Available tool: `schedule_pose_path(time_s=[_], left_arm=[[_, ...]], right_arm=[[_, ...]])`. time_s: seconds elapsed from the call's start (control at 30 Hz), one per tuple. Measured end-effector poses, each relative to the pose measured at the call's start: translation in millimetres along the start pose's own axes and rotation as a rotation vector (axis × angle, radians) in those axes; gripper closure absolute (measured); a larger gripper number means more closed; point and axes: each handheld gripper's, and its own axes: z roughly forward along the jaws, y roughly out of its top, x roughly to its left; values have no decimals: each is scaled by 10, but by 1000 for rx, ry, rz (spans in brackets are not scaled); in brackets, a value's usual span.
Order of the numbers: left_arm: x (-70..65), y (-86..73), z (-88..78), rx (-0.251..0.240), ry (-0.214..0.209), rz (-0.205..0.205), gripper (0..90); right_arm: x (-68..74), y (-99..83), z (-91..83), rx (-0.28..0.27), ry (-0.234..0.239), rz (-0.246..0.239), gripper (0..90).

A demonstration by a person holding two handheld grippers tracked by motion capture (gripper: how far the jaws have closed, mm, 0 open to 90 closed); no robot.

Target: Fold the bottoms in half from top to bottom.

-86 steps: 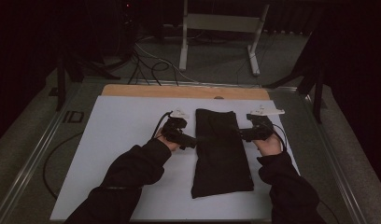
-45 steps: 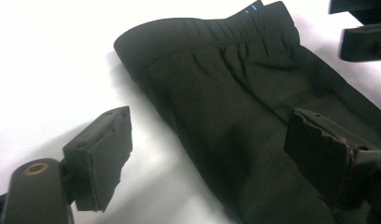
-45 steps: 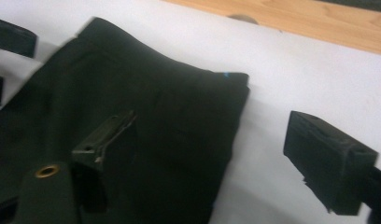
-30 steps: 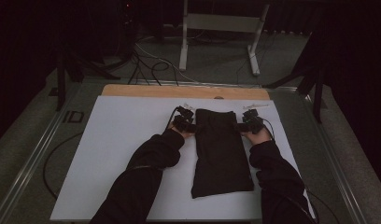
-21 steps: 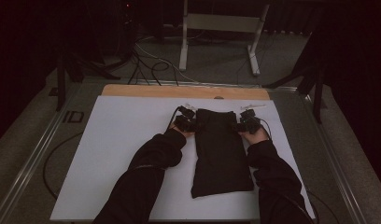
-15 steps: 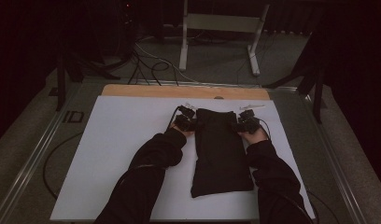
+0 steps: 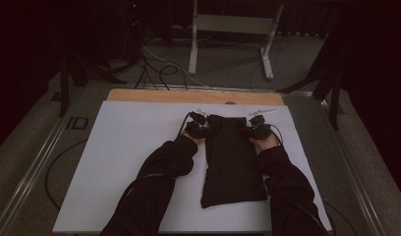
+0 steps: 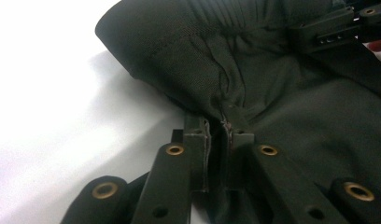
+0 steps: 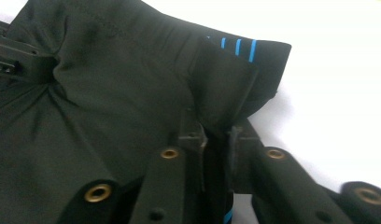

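Left gripper (image 8: 216, 135): clamped on garment (image 7: 233, 162) corner
Right gripper (image 9: 216, 135): clamped likewise — thin bite
Risk: fabric slipping from between fingers — shallow hold

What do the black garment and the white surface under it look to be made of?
The black garment looks like a thin woven synthetic, matt with a faint sheen: a fine weave shows, and it puckers into soft folds where the left gripper and the right gripper pinch it. The white sheet looks smooth and matt, perhaps paper or plastic board; the pictures leave that open.
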Motion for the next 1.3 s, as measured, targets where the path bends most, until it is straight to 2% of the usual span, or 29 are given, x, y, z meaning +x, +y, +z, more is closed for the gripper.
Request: schedule_pose_path(time_s=[0.03, 0.13, 0.6, 0.63, 0.87, 1.3], left_arm=[[0, 0, -4, 0, 0, -1, 850], [1, -4, -22, -10, -3, -3, 857], [-23, -6, -159, -35, -37, 3, 860], [-36, -3, -199, -39, -47, 18, 860], [-61, -8, -299, -56, -73, 30, 860], [-186, -17, -465, -49, -129, 71, 861]], right_arm=[[6, 5, -6, 1, 0, 10, 828], [15, 10, -31, 0, -24, -9, 845], [51, 29, -210, -29, 1, -28, 853], [64, 26, -249, -32, 8, -33, 853], [95, 29, -341, -58, 33, -31, 854], [176, -29, -550, -71, 47, -63, 855]])
